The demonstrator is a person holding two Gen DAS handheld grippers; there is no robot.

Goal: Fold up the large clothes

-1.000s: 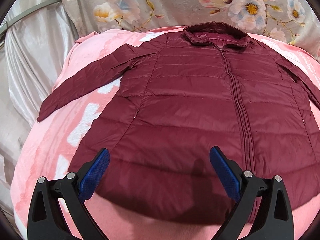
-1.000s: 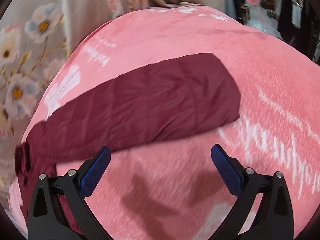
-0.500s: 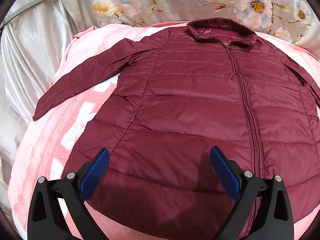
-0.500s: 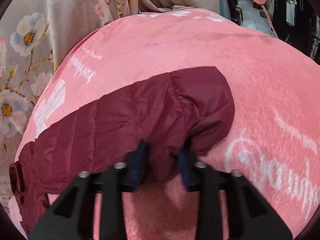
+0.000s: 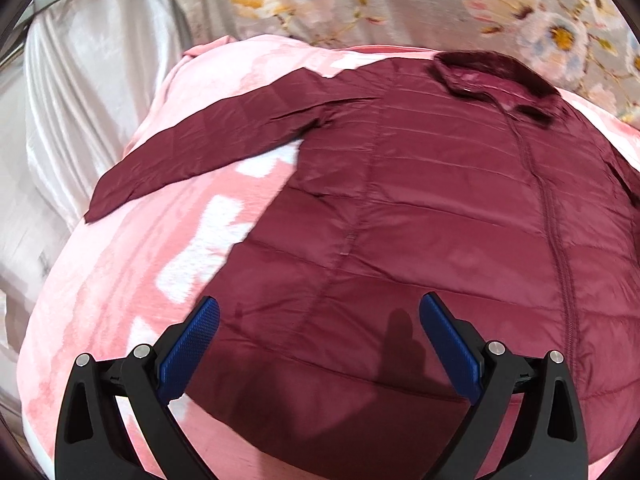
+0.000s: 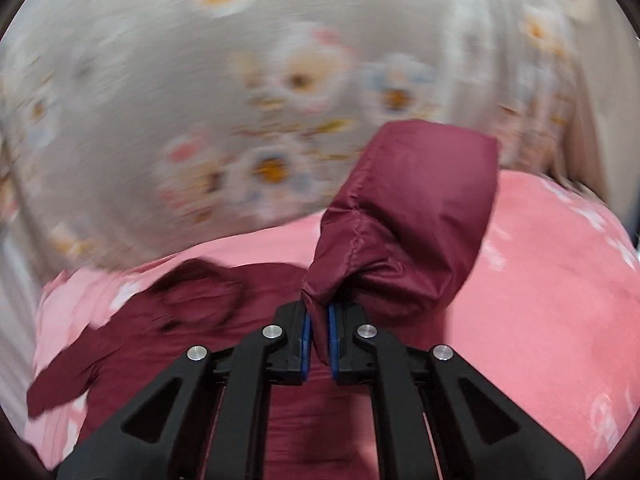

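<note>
A maroon quilted jacket (image 5: 420, 216) lies face up on a pink blanket (image 5: 120, 288), collar at the far side, zipper down its right half. Its left sleeve (image 5: 208, 148) stretches out flat to the left. My left gripper (image 5: 320, 344) is open and empty above the jacket's bottom hem. In the right wrist view my right gripper (image 6: 319, 340) is shut on the cuff end of the jacket's right sleeve (image 6: 408, 216), which stands lifted above the blanket (image 6: 552, 288). The jacket body (image 6: 192, 320) lies below and to the left.
A floral curtain (image 5: 400, 0) hangs behind the bed and also shows blurred in the right wrist view (image 6: 240, 100). Grey satin cloth (image 5: 80, 92) drapes at the left. The blanket's edge curves down at the left and front.
My right gripper closed on the right sleeve's cuff and lifted it, swinging toward the jacket body. My left gripper shifted left over the hem and stayed open.
</note>
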